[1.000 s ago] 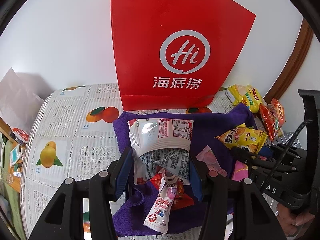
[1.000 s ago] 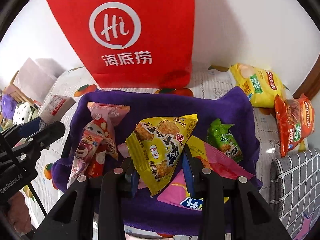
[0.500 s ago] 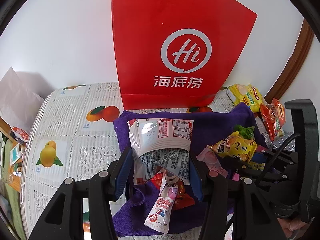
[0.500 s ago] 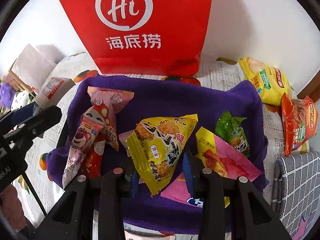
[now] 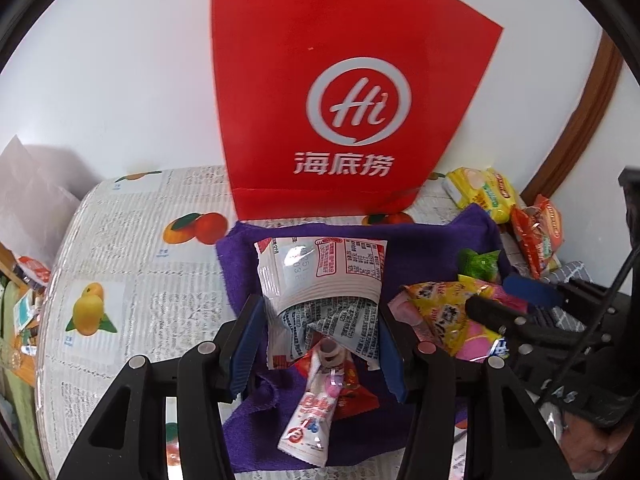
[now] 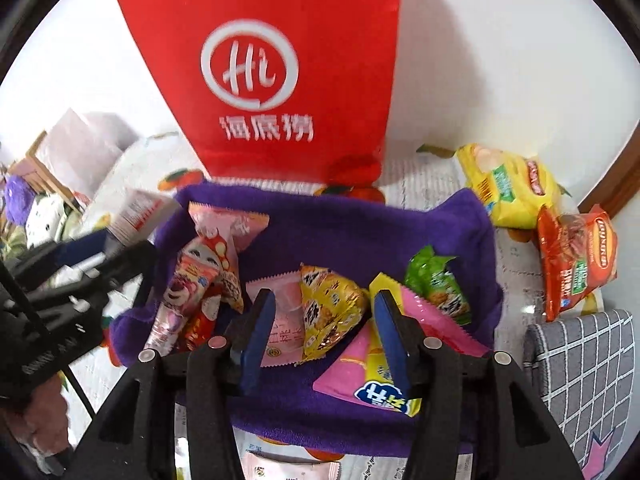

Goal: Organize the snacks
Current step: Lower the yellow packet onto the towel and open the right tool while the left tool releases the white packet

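Several snack packets are gathered in the purple cloth basket (image 6: 436, 220). A white foil snack pouch (image 5: 320, 276) is gripped by the left claw (image 5: 320, 344) above it. The right claw (image 6: 324, 330) is opening, its yellow triangular snack packet (image 6: 330, 312) released inside. Two chip bags (image 6: 576, 256) remain on the desk.

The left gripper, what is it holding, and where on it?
The left gripper holds a white snack packet, its pads pinching the crumpled lower end from both sides; the printed top sticks out beyond the fingers.
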Demonstrator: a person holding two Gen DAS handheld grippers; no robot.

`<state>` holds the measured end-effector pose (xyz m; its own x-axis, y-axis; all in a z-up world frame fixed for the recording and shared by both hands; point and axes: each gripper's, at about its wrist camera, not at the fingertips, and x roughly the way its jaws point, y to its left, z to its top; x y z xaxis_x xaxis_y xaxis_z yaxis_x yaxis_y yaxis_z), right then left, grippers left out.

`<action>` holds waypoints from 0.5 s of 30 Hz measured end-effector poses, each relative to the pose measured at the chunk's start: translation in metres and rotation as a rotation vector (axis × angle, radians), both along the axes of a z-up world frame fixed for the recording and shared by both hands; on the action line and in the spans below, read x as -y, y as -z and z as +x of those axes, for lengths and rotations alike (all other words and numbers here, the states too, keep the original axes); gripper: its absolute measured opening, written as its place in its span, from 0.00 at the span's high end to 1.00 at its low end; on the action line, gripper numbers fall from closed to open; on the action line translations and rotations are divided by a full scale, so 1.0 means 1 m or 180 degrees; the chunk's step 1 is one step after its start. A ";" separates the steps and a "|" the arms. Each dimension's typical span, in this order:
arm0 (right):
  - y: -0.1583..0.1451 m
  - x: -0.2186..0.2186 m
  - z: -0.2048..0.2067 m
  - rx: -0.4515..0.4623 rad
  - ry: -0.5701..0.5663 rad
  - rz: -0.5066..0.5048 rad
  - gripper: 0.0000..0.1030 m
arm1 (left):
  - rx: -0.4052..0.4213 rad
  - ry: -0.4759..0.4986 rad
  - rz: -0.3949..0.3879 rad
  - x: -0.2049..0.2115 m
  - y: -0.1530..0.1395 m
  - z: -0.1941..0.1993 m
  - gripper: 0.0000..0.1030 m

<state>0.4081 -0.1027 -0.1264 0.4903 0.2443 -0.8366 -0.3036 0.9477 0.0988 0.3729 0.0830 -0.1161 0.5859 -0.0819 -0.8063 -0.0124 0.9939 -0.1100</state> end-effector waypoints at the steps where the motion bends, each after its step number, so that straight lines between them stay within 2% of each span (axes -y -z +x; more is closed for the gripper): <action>1: -0.004 0.003 -0.001 0.0043 0.0023 0.0028 0.47 | 0.0009 0.0029 -0.0022 0.001 0.000 0.000 0.51; 15: -0.024 0.026 -0.007 0.0242 0.0217 0.0087 0.47 | -0.0021 0.0268 -0.0259 0.018 0.007 0.001 0.50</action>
<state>0.4014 -0.1290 -0.1019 0.5683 0.2304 -0.7899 -0.2460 0.9637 0.1041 0.3737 0.0653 -0.1235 0.5689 -0.1960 -0.7987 0.0699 0.9792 -0.1905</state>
